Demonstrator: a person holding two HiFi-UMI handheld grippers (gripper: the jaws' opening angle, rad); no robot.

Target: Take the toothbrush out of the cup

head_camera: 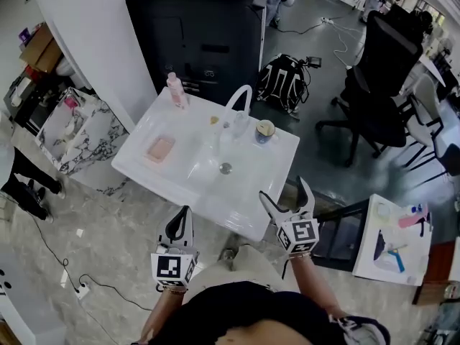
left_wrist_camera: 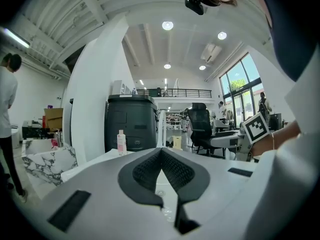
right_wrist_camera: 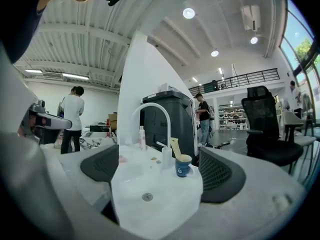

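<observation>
A blue cup [head_camera: 264,131] [right_wrist_camera: 183,166] stands on the far right part of the white sink counter [head_camera: 259,210], beside the arched white faucet [head_camera: 237,106] [right_wrist_camera: 152,109]. A pale yellow toothbrush [right_wrist_camera: 175,147] leans out of the cup. My right gripper [head_camera: 285,192] [right_wrist_camera: 160,176] is open at the counter's near right edge, well short of the cup, with nothing between its pads. My left gripper [head_camera: 182,218] [left_wrist_camera: 161,154] hangs shut and empty at the near left edge, pads pressed together.
A pink bottle [head_camera: 175,90] [left_wrist_camera: 120,142] and a pink soap [head_camera: 160,149] sit on the counter's left side, the drain [head_camera: 226,168] in the basin. Behind stand a black cabinet [head_camera: 198,31], a backpack [head_camera: 284,77] and an office chair [head_camera: 381,77]. People stand in the background.
</observation>
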